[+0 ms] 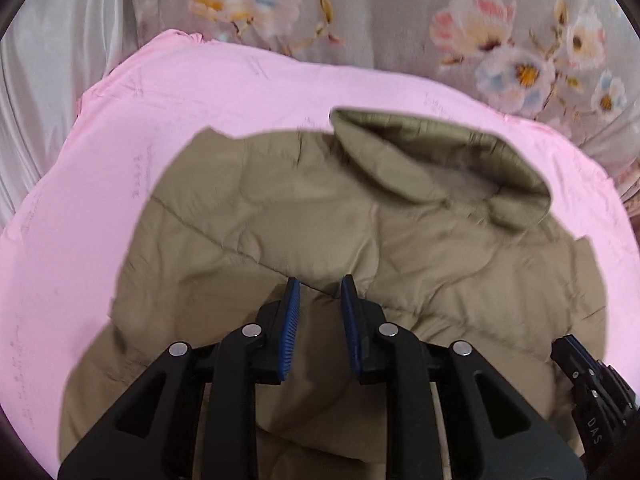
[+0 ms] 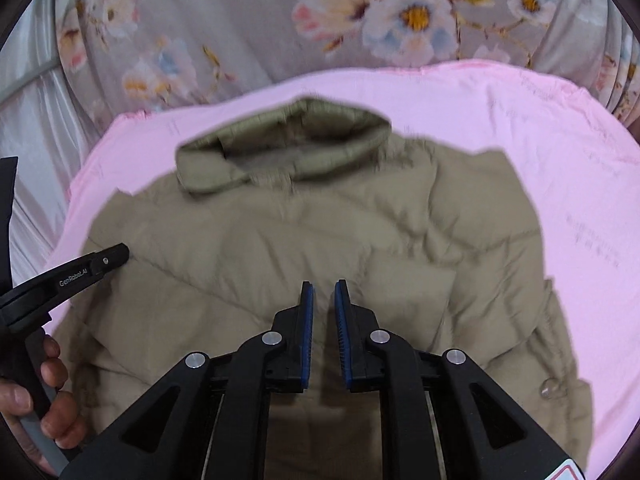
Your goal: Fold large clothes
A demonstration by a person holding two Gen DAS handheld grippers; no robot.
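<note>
Both wrist views close above, facing down, sharing the jacket [image 1: 304, 216]

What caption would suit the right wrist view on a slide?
Open right tongs hover over a khaki jacket on a pink sheet, left tongs alongside.

Jacket [image 1: 320, 208] lower hem hidden behind left tongs [image 1: 320, 284]; hood [image 2: 288, 148] blurred.
</note>
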